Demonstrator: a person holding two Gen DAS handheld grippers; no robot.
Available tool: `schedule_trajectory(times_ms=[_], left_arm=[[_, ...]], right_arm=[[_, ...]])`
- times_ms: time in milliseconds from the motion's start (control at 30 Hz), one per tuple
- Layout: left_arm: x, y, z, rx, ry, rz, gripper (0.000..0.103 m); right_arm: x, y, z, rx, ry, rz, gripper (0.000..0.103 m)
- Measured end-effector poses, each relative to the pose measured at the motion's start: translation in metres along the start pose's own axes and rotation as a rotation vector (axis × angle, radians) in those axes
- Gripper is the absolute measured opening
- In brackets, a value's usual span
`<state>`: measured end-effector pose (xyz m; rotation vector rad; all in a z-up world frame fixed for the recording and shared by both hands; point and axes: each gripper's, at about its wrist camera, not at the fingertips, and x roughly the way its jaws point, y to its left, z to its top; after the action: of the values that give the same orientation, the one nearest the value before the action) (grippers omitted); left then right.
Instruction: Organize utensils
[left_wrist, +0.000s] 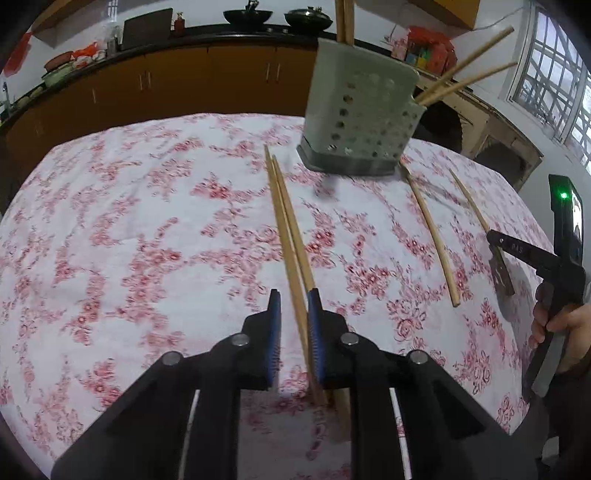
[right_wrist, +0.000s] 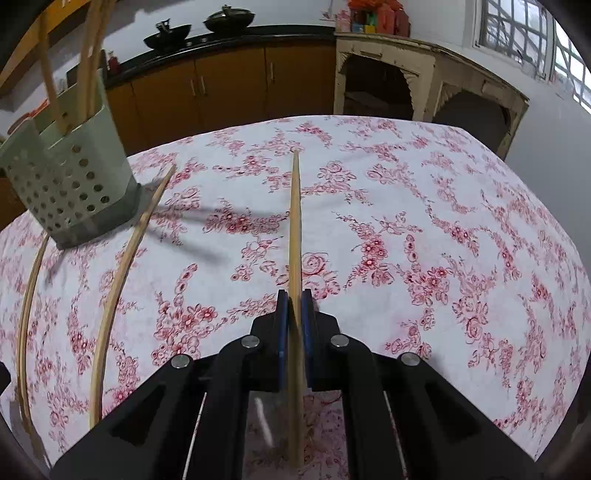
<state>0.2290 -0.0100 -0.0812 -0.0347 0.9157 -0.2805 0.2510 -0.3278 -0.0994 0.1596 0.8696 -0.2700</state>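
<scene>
- Right now the left gripper (left_wrist: 293, 314) straddles a pair of chopsticks (left_wrist: 286, 221) lying on the table; its jaws are nearly closed, and the right blue pad looks to touch the sticks while a slim gap shows at the left pad.
- Both sticks run lengthwise away from that tool, their far tips ending just beside the base of the perforated holder (left_wrist: 360, 118), which stands ahead and slightly to the right.
- Meanwhile the right gripper (right_wrist: 294, 306) is clamped on a single chopstick (right_wrist: 295, 221), whose long axis points straight ahead, towards the far table edge.
- From the right wrist view the holder sits off to the left, so the left hand seems nearer to it.
- One loose chopstick (right_wrist: 118, 273) lies between the two tools, its far tip by the holder's base.
- Several chopsticks already stand in the holder.
- Underfoot of it all is a floral tablecloth (right_wrist: 443, 258), white with red roses; behind are brown kitchen cabinets (right_wrist: 229, 85), dark woks (right_wrist: 229, 16) on the counter, and a barred window (right_wrist: 524, 33) at right.
</scene>
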Motion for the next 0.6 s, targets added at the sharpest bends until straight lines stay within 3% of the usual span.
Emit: schedule_trajectory(times_ms=[333, 600], left_arm=[[0.011, -0.003, -0.002, 0.001, 0.02, 0.044, 0.008], [0.023, 0.041, 0.017, -0.07, -0.006, 0.185, 0.008]], right_arm=[[-0.002, 0.008, 0.0, -0.014, -0.003, 0.012, 0.008], [0.002, 0.002, 0.002, -0.02, -0.02, 0.038, 0.008]])
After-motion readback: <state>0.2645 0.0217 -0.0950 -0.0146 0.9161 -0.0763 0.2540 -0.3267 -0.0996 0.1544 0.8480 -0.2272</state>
